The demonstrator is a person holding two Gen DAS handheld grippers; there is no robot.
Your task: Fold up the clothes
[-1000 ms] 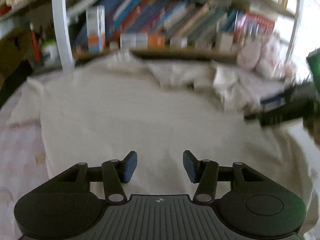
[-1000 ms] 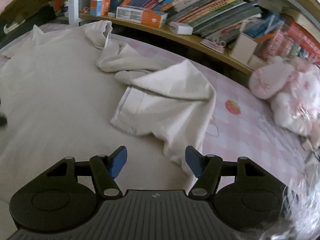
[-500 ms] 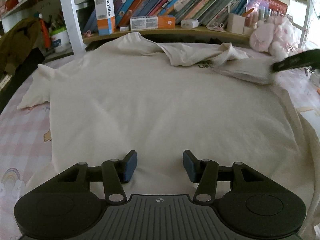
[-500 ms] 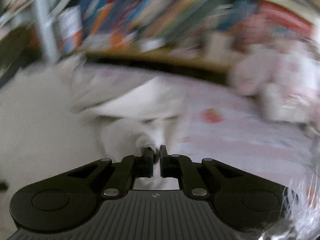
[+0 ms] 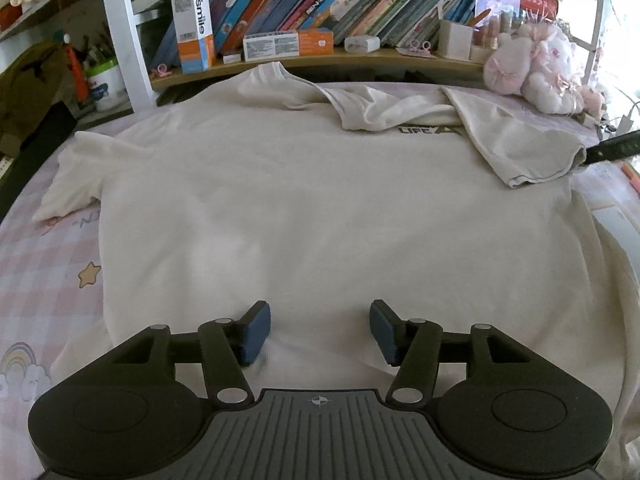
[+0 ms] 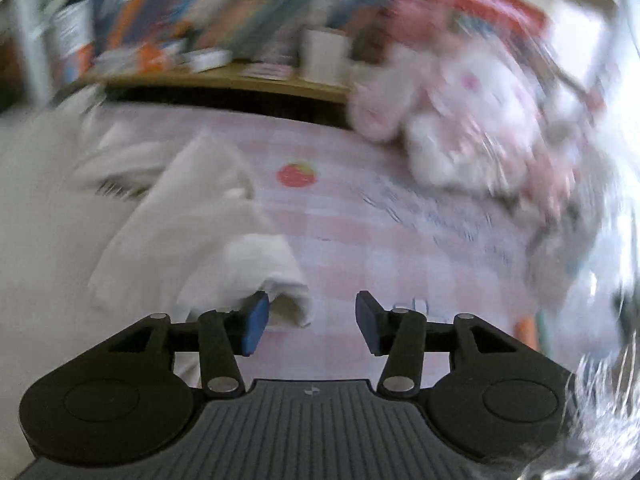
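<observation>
Since half a second ago the right sleeve (image 5: 524, 148) of the cream short-sleeved cotton T-shirt (image 5: 312, 200) has been drawn out sideways, away from the shirt's chest, probably to flatten it for folding. The left gripper (image 5: 319, 330) hovers over the hem, jaws opening, nothing between them. The right gripper (image 6: 308, 322) is opening too, releasing the sleeve cuff, which lies just beside its left pad.
</observation>
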